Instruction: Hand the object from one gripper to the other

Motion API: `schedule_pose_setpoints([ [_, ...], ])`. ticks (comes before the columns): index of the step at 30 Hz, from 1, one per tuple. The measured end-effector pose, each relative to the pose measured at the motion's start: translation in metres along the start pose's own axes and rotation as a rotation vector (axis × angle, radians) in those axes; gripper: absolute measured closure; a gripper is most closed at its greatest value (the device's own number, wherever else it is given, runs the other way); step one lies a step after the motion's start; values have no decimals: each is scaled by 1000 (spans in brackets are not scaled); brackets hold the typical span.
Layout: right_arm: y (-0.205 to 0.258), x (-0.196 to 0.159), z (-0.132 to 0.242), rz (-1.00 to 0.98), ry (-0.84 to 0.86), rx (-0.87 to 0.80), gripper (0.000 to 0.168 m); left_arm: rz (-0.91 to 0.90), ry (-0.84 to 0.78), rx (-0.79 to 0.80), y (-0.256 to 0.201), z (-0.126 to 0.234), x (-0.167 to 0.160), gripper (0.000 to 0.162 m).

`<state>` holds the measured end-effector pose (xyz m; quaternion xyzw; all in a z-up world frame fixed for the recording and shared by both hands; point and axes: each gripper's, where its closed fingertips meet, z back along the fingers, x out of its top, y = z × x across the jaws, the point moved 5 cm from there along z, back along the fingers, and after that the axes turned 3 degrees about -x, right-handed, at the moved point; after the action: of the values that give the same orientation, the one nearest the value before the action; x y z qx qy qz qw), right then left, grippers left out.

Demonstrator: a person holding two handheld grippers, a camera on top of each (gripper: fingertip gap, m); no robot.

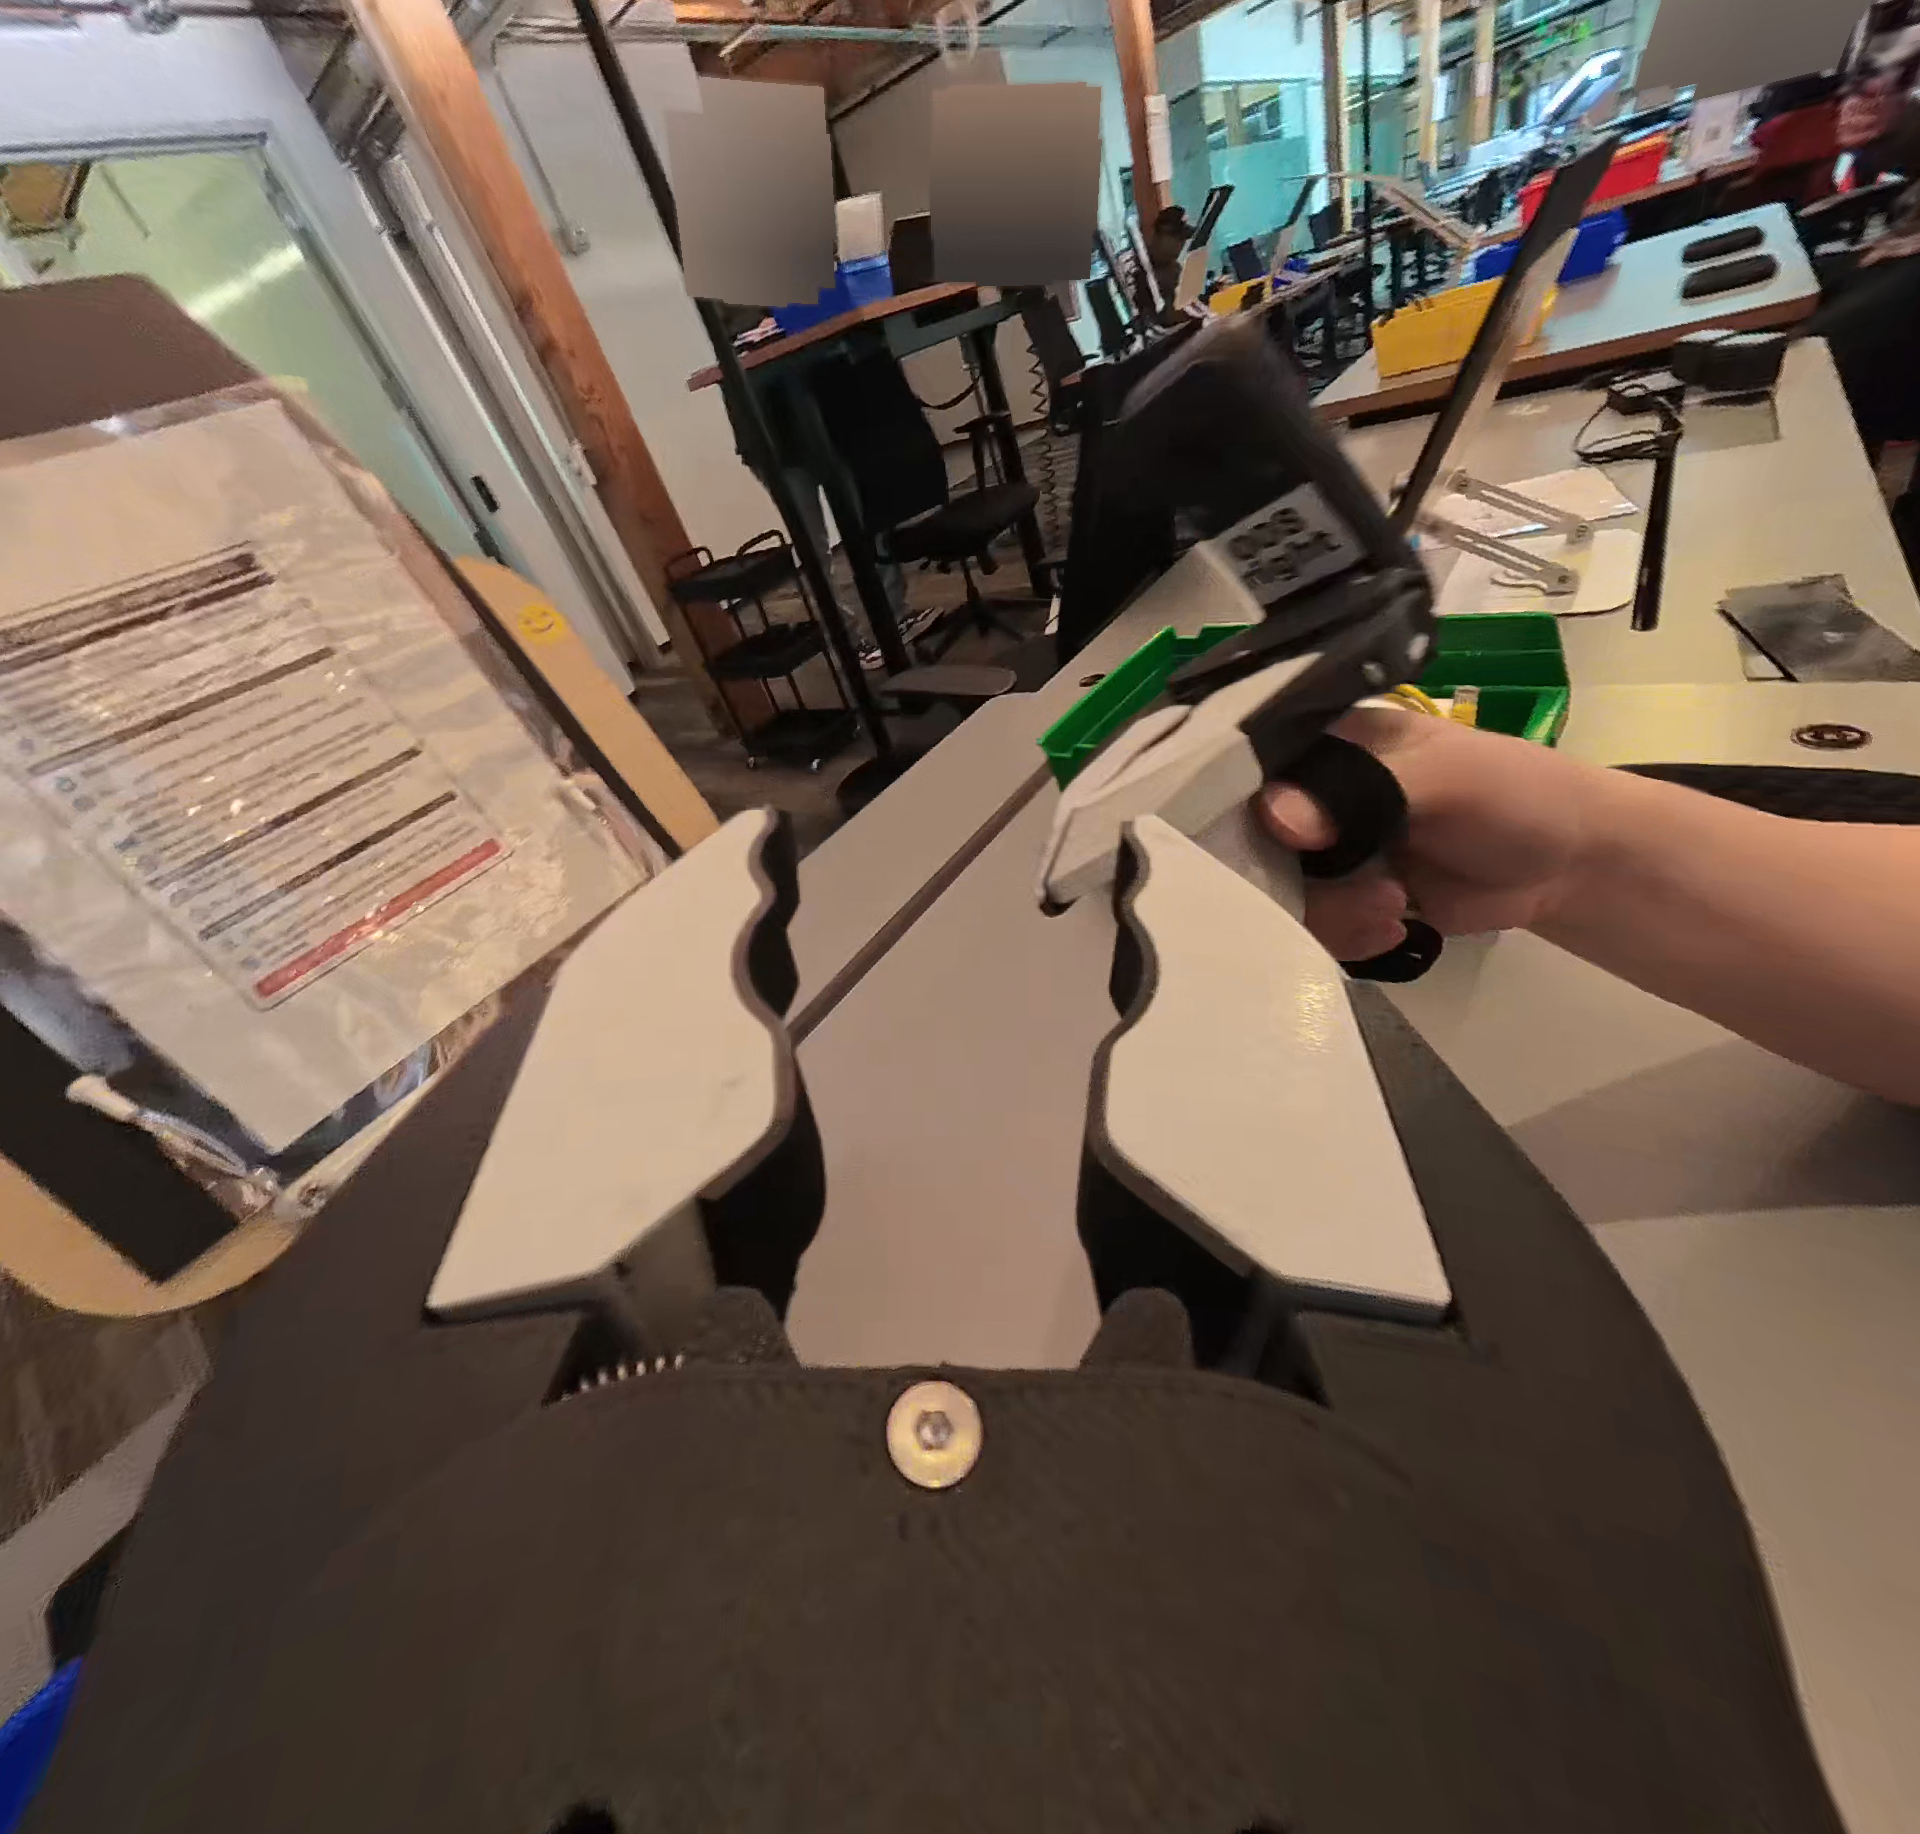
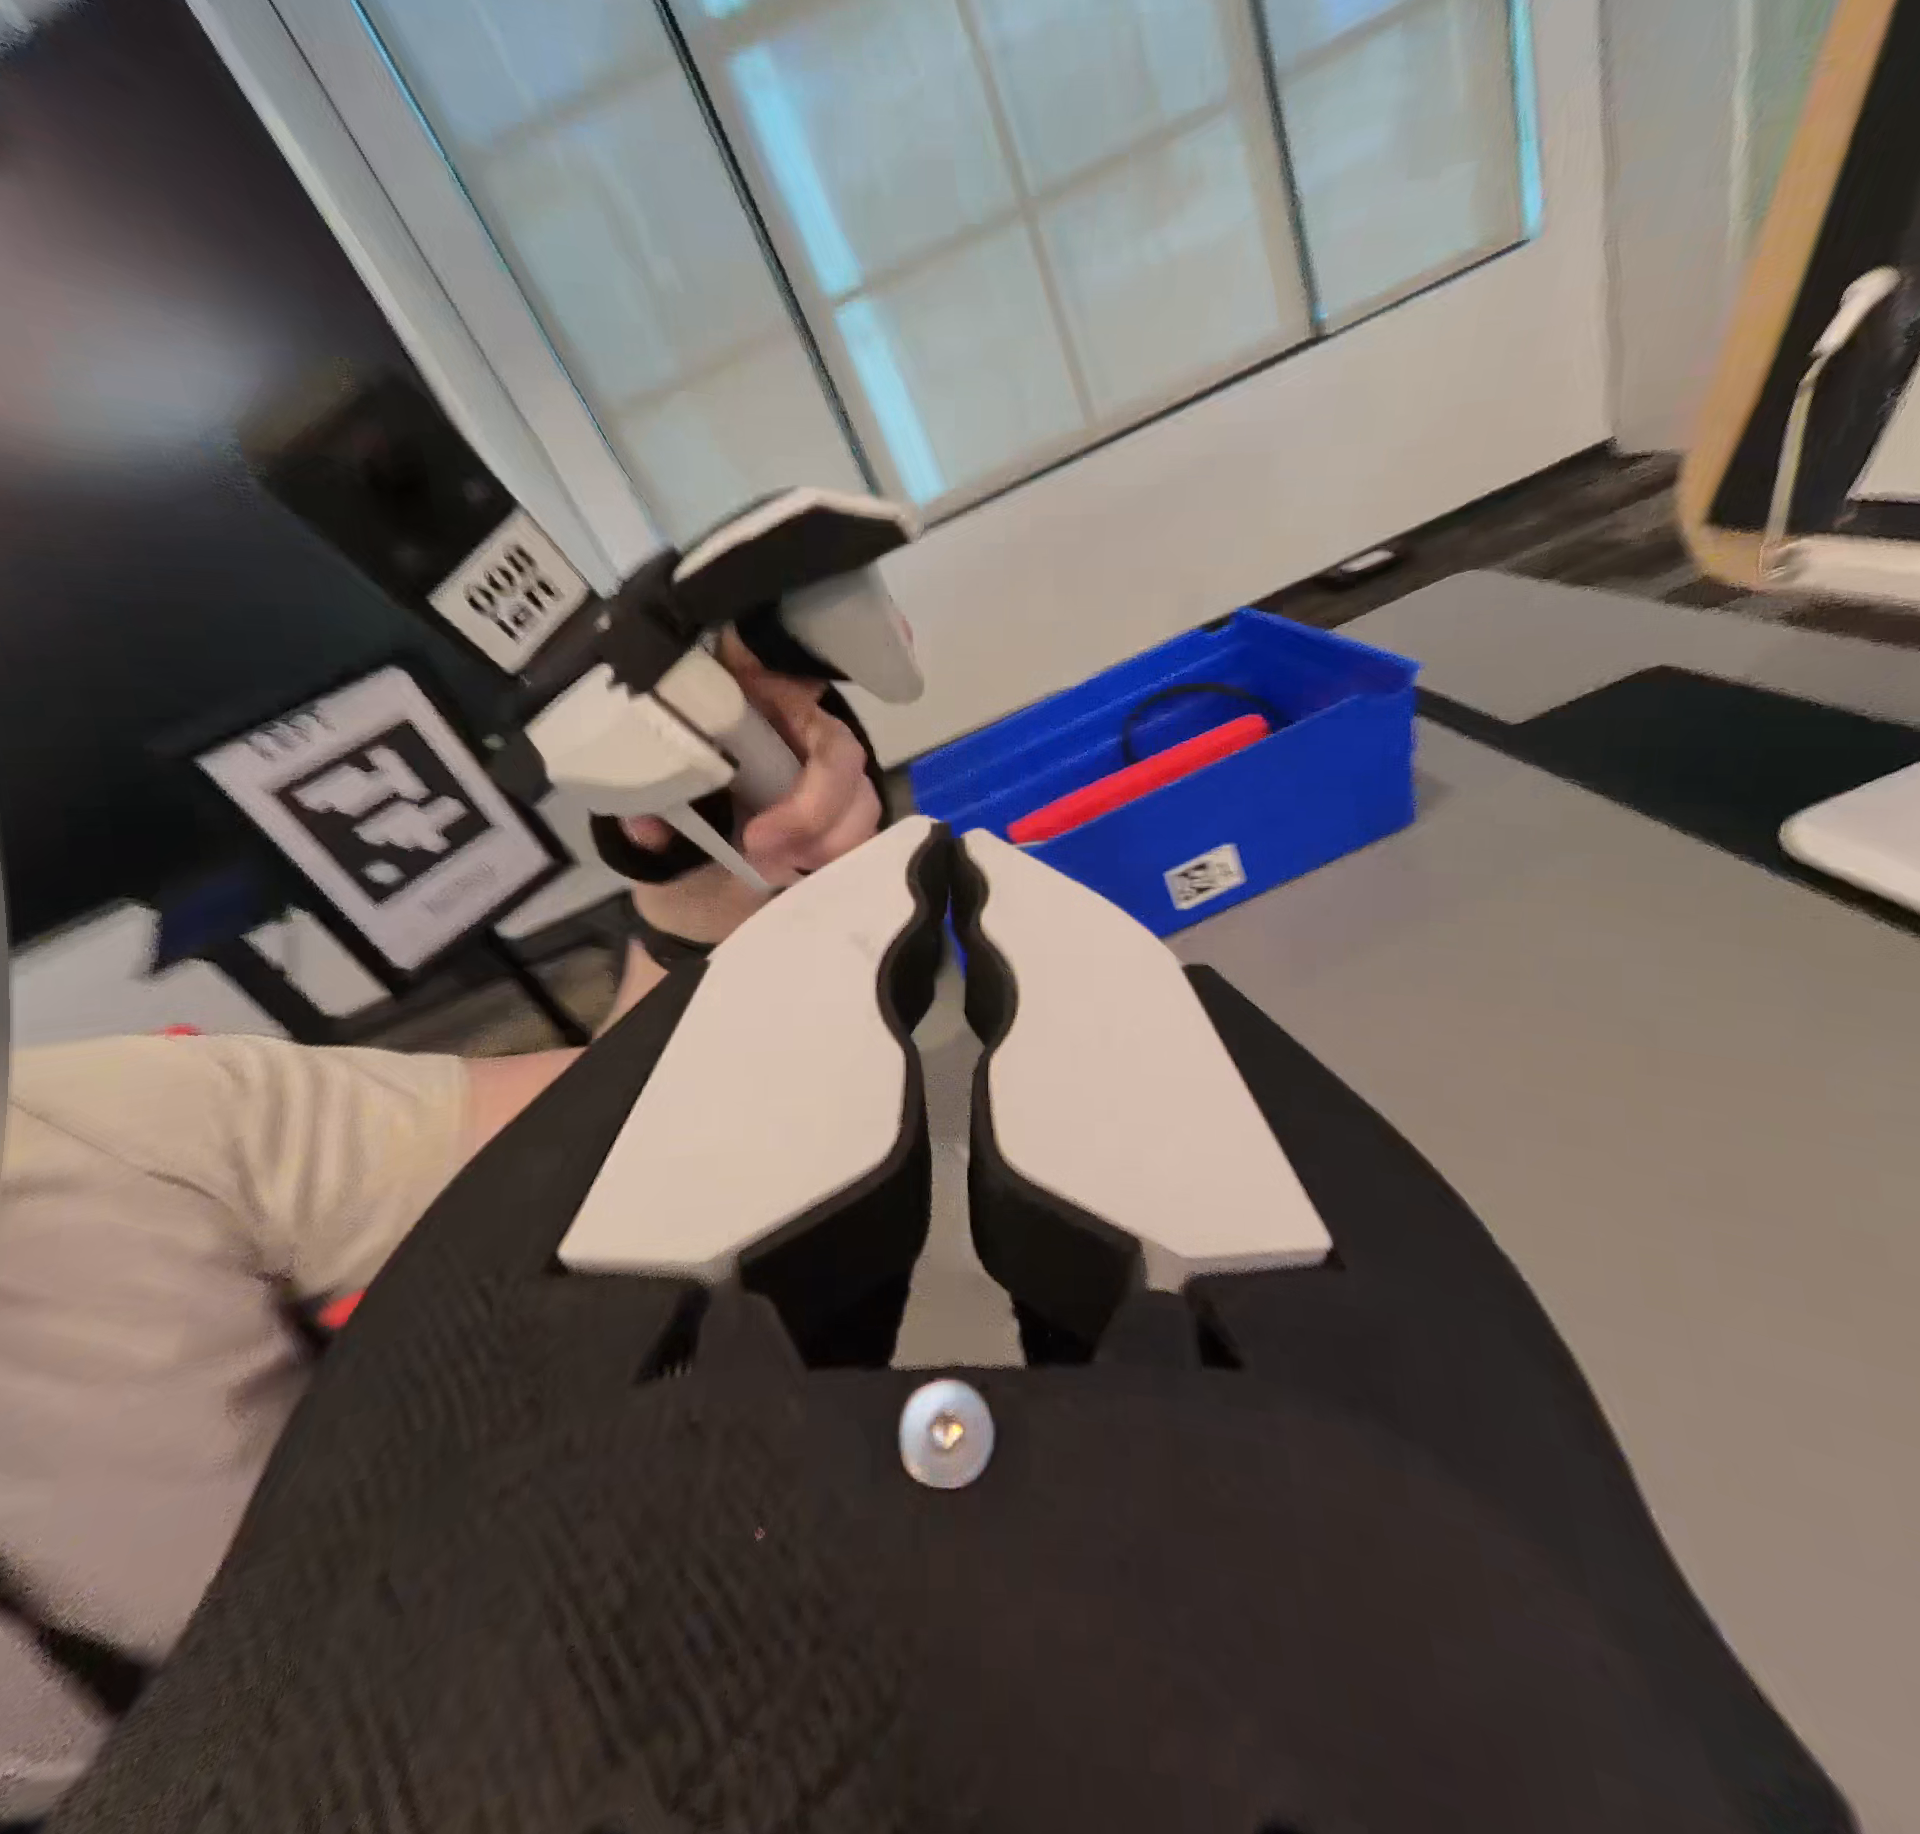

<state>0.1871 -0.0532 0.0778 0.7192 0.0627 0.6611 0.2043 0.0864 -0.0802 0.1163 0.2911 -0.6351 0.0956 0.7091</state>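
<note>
My left gripper (image 1: 956,839) is open and empty, its jaws wide apart over the grey table (image 1: 935,1109). My right gripper (image 2: 951,844) is shut, with only a thin slit between the pads and nothing visible in it. In the left wrist view the right gripper (image 1: 1075,865) is held by a hand just beyond my left gripper's right finger. In the right wrist view the left gripper (image 2: 675,776) is up at the left, held in a hand. A red flat object (image 2: 1138,782) lies in a blue bin (image 2: 1299,787) just beyond the right fingertips.
A black cable loop (image 2: 1184,709) also lies in the blue bin. A green bin (image 1: 1496,662) with a yellow item stands farther along the table. A sheet in a clear stand (image 1: 239,745) is at the left. A tilted screen (image 1: 1507,330) stands at the far right.
</note>
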Motion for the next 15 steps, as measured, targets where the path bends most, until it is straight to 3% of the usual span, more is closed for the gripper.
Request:
schedule_pose_setpoints([
  [1,4,0,-1,59,-6,-27,168,8,11,-5,3,4,1,98],
  [8,15,-22,-21,312,140,-66,168,30,-83,117,33,49,25,98],
  [15,14,-49,-41,331,234,-47,166,39,-161,238,52,99,47,100],
])
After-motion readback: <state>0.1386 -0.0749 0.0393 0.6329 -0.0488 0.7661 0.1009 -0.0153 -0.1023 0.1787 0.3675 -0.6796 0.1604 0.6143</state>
